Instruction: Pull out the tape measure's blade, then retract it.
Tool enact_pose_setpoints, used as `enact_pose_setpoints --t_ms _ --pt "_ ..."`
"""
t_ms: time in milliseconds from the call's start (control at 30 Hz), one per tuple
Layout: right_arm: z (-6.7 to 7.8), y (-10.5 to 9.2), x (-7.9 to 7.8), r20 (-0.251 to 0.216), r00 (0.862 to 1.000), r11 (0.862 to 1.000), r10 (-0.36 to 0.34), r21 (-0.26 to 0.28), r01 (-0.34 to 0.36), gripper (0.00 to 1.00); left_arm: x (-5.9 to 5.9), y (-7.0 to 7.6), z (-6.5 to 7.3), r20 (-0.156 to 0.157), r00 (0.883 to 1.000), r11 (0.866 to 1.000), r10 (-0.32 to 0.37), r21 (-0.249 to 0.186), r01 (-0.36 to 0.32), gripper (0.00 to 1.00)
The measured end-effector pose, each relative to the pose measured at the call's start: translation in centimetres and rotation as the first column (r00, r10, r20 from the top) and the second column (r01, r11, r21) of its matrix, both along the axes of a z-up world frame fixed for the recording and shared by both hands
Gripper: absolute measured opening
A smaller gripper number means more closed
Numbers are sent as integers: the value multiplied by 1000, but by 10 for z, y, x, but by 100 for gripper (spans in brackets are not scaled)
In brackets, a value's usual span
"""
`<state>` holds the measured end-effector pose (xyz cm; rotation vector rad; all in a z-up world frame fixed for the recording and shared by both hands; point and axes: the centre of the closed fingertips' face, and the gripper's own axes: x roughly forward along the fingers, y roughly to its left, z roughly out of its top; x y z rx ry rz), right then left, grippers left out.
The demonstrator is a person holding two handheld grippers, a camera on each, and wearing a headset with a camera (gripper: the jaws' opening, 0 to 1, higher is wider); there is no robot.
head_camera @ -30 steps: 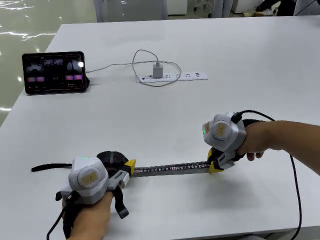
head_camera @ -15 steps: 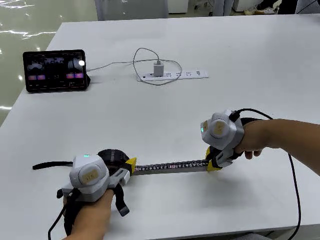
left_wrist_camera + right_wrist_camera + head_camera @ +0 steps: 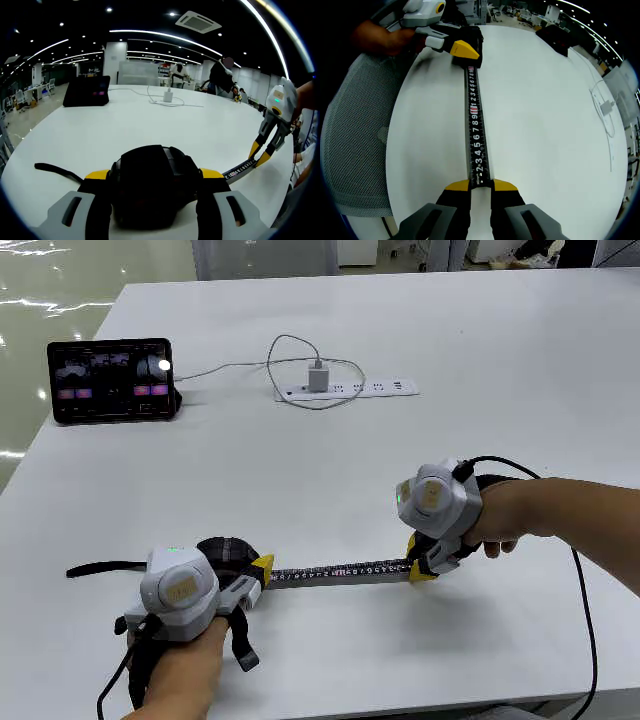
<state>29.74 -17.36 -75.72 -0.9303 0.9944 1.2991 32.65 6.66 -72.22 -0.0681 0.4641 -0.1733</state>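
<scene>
Here the tape measure case is clamped in the L gripper at near left, the blade drawn out rightward, tip pinched in the R gripper

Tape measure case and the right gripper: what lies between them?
The extended blade spans from the case to the right gripper, over bare white table; the head view and right gripper view both show it.

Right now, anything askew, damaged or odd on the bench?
Nothing stands out. The dark numbered blade runs straight from the black tape measure case, clamped in the left gripper, to the right gripper pinching its tip. No kink or twist shows.
</scene>
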Motion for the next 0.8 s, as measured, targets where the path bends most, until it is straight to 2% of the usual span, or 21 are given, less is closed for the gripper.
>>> enact_pose_setpoints --t_ms 333,533,800 --pt "0 5 0 2 1000 1000 -10 1 10 11 -1 -1 0 -1 1000 1000 -2 2 2 65" --pt "0 8 -1 5 1000 1000 7 1 -7 11 -1 -1 0 -3 1000 1000 -3 0 3 65" --pt "0 13 -1 10 999 999 35 32 -35 11 -1 -1 -1 -10 1000 1000 -1 -4 1 65"
